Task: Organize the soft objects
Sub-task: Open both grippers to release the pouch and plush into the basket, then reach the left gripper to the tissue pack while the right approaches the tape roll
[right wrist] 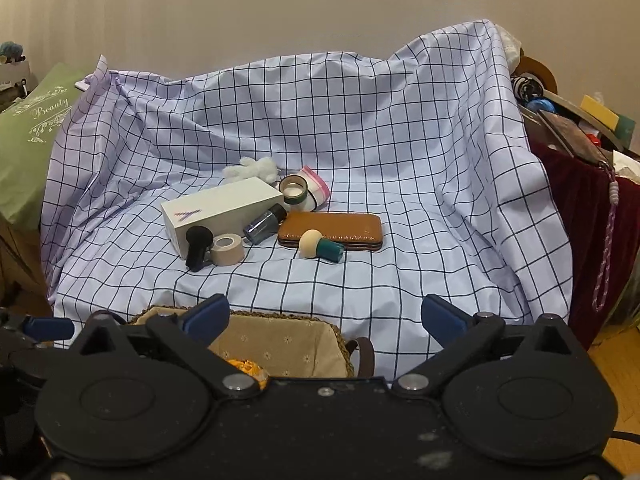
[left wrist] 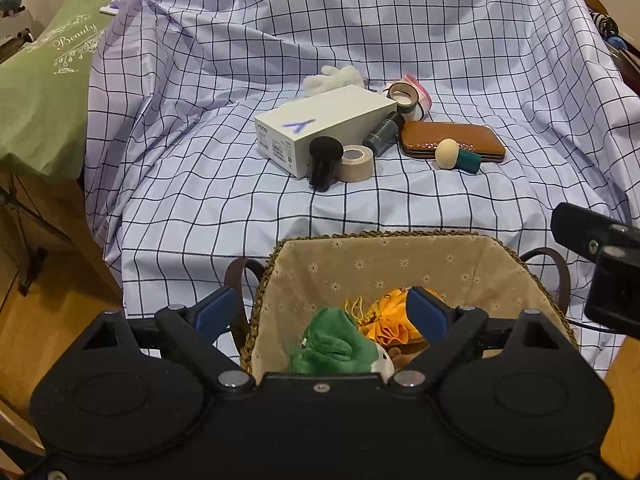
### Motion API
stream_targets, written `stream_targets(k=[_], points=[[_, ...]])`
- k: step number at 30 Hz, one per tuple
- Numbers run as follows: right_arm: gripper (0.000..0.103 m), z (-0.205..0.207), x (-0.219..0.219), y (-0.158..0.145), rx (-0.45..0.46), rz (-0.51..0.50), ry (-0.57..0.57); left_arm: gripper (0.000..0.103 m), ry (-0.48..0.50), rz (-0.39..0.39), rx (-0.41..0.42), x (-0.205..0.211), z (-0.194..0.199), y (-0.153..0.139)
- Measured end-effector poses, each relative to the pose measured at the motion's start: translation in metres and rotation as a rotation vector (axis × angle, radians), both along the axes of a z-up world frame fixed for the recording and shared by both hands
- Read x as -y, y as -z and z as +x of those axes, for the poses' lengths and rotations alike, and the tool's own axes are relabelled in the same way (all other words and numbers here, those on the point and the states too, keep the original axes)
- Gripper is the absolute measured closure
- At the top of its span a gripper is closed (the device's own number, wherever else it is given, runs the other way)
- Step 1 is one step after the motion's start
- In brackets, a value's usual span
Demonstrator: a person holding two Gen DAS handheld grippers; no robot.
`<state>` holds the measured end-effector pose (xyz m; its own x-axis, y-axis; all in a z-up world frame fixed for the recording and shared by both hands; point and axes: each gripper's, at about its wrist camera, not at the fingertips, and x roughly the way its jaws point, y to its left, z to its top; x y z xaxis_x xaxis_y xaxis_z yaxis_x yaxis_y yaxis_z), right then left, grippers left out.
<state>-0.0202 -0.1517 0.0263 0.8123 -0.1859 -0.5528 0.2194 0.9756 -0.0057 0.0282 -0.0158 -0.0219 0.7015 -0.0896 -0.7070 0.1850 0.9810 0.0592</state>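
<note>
Soft toys (left wrist: 332,344) lay in the basket (left wrist: 400,236); both hand-held grippers (left wrist: 324,312) (right wrist: 324,320) were held wide, empty. The white plush (right wrist: 256,170) seemingly remained to be fetched.

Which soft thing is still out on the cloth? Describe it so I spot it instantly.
On the checked cloth, find the white box marked with a purple A. Right behind its far end lies the fluffy white plush, the only fuzzy thing among hard tape rolls, bottles and brushes.
</note>
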Motion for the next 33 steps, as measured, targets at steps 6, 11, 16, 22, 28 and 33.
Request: stream_targets(k=[6, 11, 16, 22, 28, 33], points=[[0.000, 0.014, 0.001, 0.004, 0.018, 0.015, 0.013, 0.013, -0.007, 0.002, 0.013, -0.002, 0.009, 0.001], [0.000, 0.030, 0.000, 0.006, 0.022, -0.001, 0.000, 0.012, 0.002, 0.007, 0.026, -0.001, 0.018, 0.002], [0.000, 0.053, 0.005, 0.006, -0.009, 0.021, -0.014, 0.010, 0.018, 0.009, 0.034, 0.000, 0.032, 0.002], [0.001, 0.084, 0.010, 0.012, -0.049, 0.029, -0.012, 0.010, 0.025, -0.002, 0.028, -0.001, 0.057, 0.003], [0.004, 0.118, 0.016, 0.022, -0.097, 0.024, -0.004, 0.010, 0.014, -0.014, 0.014, -0.002, 0.081, 0.006], [0.008, 0.143, 0.024, 0.033, -0.140, 0.047, 0.016, 0.010, 0.006, -0.021, -0.004, -0.003, 0.099, 0.012]])
